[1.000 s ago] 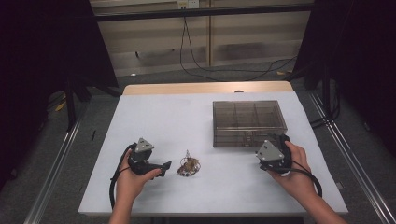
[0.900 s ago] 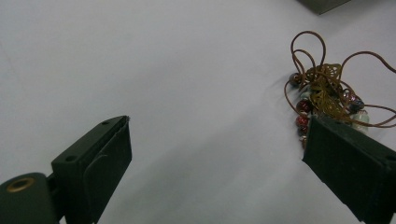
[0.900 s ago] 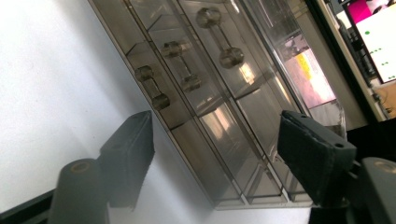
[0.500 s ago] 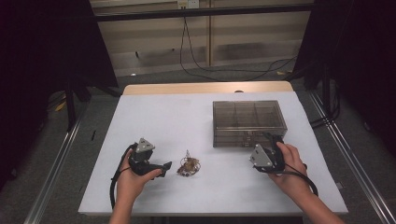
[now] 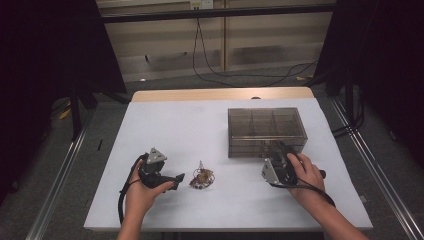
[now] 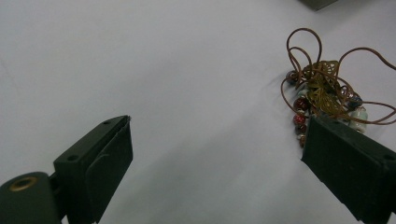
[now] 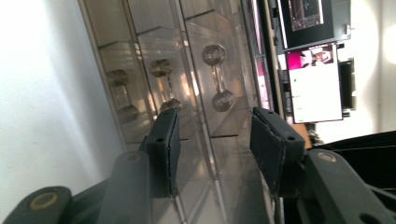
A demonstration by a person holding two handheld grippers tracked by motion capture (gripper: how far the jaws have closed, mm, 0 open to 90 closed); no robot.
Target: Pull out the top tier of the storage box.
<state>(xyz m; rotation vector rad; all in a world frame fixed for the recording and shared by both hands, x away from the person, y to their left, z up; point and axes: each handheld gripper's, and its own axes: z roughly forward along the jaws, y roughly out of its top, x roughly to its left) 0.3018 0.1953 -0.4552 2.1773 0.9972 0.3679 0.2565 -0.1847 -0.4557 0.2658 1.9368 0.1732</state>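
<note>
The right gripper [image 7: 212, 149], jaws parted and empty, faces the front of the clear drawer box [image 5: 266, 131] near a drawer knob [image 7: 217, 77]. The left gripper [image 6: 215, 158] gapes empty beside the beaded jewellery tangle [image 6: 327, 91] on the table [image 5: 200, 125] (untouched); drawers look closed, so stowing seems unstarted

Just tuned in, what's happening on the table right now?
A person holds a gripper in each hand at a white table. The right gripper, jaws open, is up against the front of a clear drawer box, pointed at its knobbed drawer handles. The left gripper, jaws open wide and holding nothing, rests beside a tangled beaded necklace on a brown cord, lying loose on the table.
</note>
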